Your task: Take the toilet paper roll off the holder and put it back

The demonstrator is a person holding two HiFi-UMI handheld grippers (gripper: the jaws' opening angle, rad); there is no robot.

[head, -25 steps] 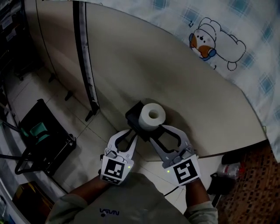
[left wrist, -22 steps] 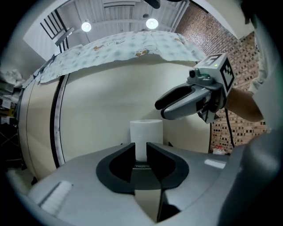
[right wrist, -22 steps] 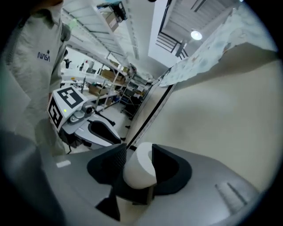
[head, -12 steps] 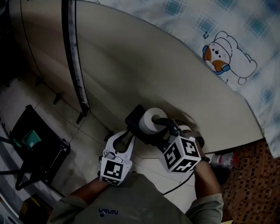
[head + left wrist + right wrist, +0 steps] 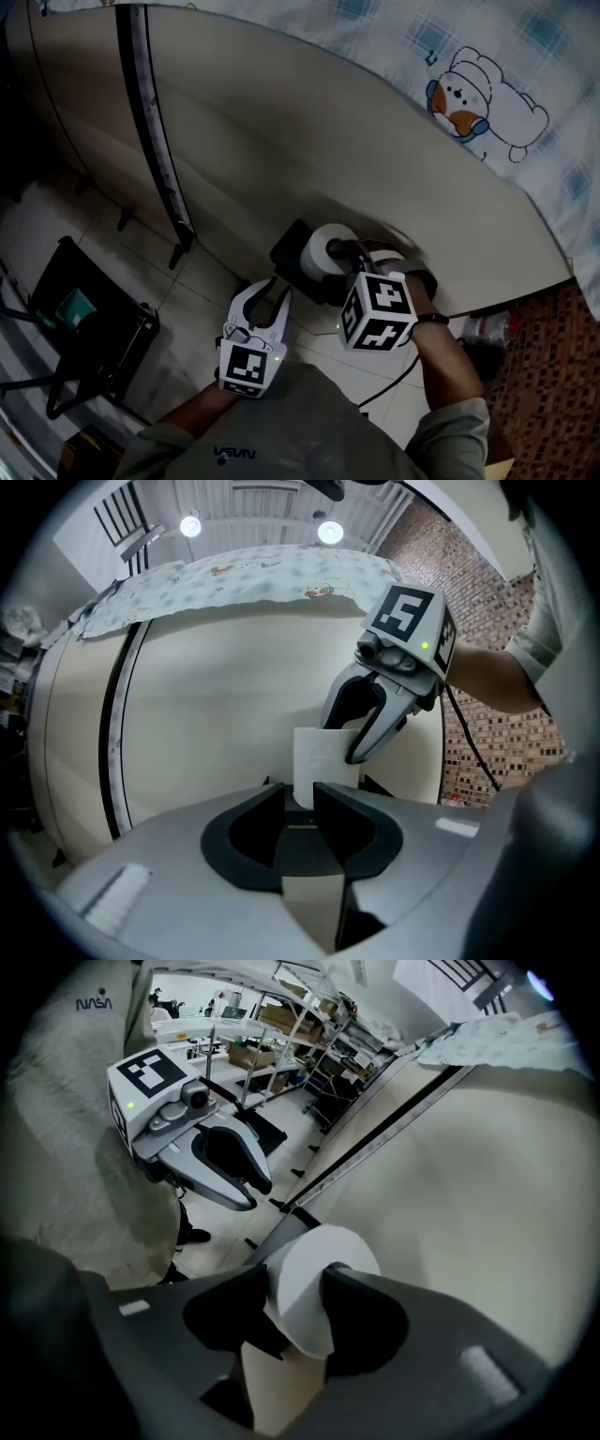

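The white toilet paper roll stands on a black holder against the beige curved panel. My right gripper reaches in from the right. Its jaws are closing with the roll between them, and both pads touch the roll's sides. My left gripper hangs just below and left of the holder, apart from it. Its jaws are opening slightly, with a narrow gap and nothing in it. In the left gripper view, the roll shows beyond the left gripper's tips, with the right gripper over it.
The beige curved panel with a black vertical strip fills the back. A blue checked cloth with a cartoon bear drapes over its top right. A black cart stands at left on the tiled floor. A brick-patterned surface lies right.
My right gripper swung in from below, turned on its side and came round the roll. The left gripper drew back a little from the holder.
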